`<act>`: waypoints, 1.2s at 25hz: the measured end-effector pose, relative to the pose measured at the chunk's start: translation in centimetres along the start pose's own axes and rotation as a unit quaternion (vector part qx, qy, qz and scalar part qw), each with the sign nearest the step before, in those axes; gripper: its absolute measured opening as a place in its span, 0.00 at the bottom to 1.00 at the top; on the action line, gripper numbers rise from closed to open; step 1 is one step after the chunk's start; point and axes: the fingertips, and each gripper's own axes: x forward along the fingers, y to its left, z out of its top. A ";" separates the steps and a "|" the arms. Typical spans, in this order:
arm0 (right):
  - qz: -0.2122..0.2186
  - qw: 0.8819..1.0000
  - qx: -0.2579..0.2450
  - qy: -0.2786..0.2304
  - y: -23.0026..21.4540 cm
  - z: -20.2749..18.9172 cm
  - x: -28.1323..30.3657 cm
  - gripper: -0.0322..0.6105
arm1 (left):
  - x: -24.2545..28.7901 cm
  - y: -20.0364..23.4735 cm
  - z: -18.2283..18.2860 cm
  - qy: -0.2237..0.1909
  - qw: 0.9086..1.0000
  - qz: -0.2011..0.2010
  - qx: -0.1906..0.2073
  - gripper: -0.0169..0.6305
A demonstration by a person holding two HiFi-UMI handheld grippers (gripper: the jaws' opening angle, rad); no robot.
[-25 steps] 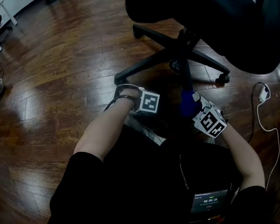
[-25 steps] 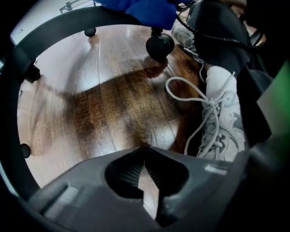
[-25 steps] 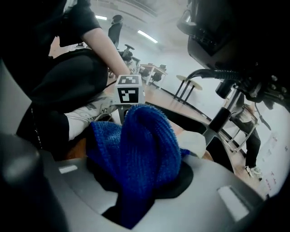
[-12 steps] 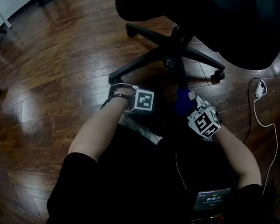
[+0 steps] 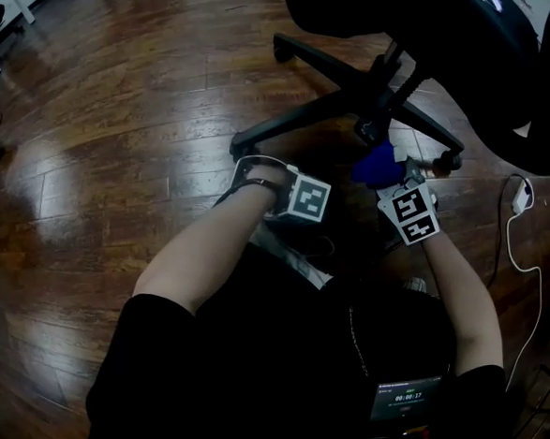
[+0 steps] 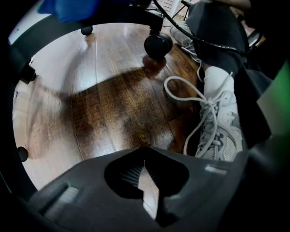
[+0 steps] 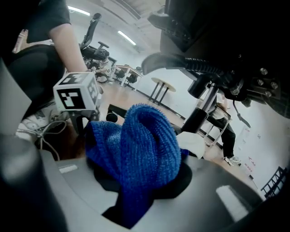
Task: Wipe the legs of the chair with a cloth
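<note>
Left claw [image 6: 146, 183]: shut tight with nothing in it, pointing down at the wooden floor [image 5: 109, 132], close beside a white laced shoe [image 6: 217, 118].

Chair legs [image 5: 296, 123]: a black star base whose spokes run out from a centre post to small castors. One spoke reaches toward the left claw. Another ends in a castor just past the cloth. They are dark and matt, and any dust is too fine to make out.

Cloth [image 7: 145, 149]: bright blue with a knobbly weave, bunched into a thick soft fold. It sits near the right-hand spoke, just beside the centre post. I cannot tell whether it touches the leg yet.

Right claw [image 7: 136, 199]: clamped on the cloth's tail, so the bulk bulges out ahead of the jaws.

Step in hand: it looks like the cloth is being brought onto a leg for a wipe, and most of the legs probably remain to be done.

Doing it well: lay the padded fold on the spoke, not the hard tips. Stroke from the post outward to the castor, then roll the wrist to catch the sides. Keep the pinch firm so the fold does not drag free.

Watch for: the castors may let the base swivel under pressure. The idle left claw could steady a near spoke.
</note>
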 end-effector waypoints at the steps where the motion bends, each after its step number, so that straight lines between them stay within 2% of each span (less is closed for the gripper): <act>1: -0.005 1.000 0.000 0.002 -1.0 0.4 0.8 0.22 | -0.1 0.0 0.0 0.000 1.000 0.000 -0.001 0.03; 10: -0.022 1.000 0.018 0.003 -8.2 4.4 6.9 0.21 | 0.0 -0.1 0.2 0.027 0.999 0.003 0.026 0.03; 14: -0.004 0.998 0.057 -0.017 -9.1 5.1 7.4 0.21 | -0.1 0.1 -0.1 0.033 0.999 0.005 0.024 0.03; 16: -0.014 0.999 0.047 -0.020 -8.8 4.8 7.0 0.21 | 0.0 0.0 -0.1 0.036 0.999 0.005 0.024 0.03; 19: -0.013 1.000 0.017 -0.011 -7.1 4.2 6.2 0.21 | 0.1 0.1 -0.2 0.036 0.999 0.007 0.019 0.03; 22: 0.012 1.000 -0.009 -0.010 -4.3 3.0 4.1 0.21 | 0.1 0.1 -0.2 0.033 0.999 0.012 0.018 0.03; 26: 0.072 0.997 -0.029 -0.015 1.2 0.6 -0.2 0.21 | 0.1 0.0 -0.4 0.034 0.999 0.019 0.011 0.03; 30: 0.147 0.988 -0.046 -0.005 6.7 -2.2 -4.9 0.22 | 0.2 0.0 -0.5 0.056 0.998 0.039 0.019 0.03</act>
